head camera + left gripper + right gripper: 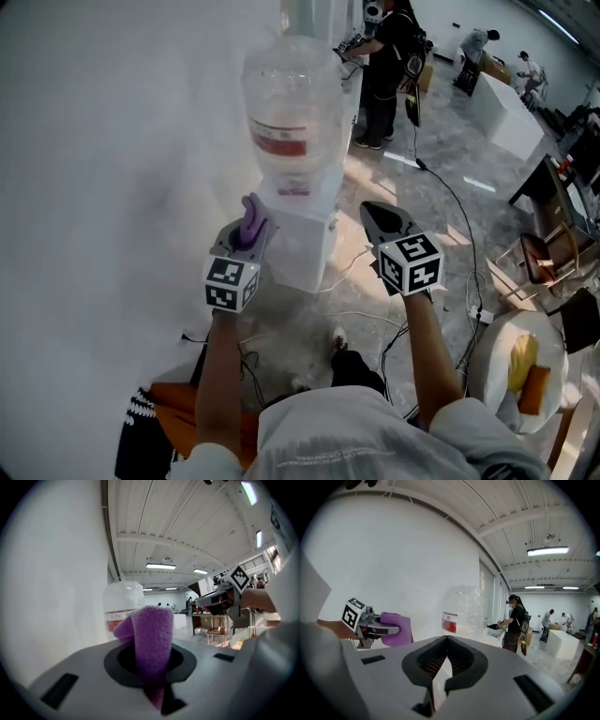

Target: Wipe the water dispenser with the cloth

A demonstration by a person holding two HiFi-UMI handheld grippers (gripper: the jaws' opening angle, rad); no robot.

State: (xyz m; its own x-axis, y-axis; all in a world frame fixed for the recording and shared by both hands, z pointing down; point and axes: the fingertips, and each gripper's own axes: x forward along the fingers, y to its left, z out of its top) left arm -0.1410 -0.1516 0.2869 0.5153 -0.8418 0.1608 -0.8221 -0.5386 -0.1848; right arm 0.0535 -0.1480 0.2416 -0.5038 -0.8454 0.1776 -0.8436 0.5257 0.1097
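The white water dispenser [305, 246] stands against the wall, with a clear bottle [291, 103] bearing a red label on top. My left gripper [244, 232] is shut on a purple cloth [251, 217], held just left of the dispenser's body below the bottle. In the left gripper view the cloth [152, 639] sticks up between the jaws, with the bottle [121, 603] behind it. My right gripper [378, 214] hovers to the right of the dispenser, apart from it. Its jaws [443, 667] stand shut, with only a thin white sliver showing between them.
A white wall [94, 187] runs along the left. A person in black [384, 66] stands at a counter behind the dispenser. Cables [441, 187] trail over the floor. A chair [544, 258] and a round white table [497, 375] stand at the right.
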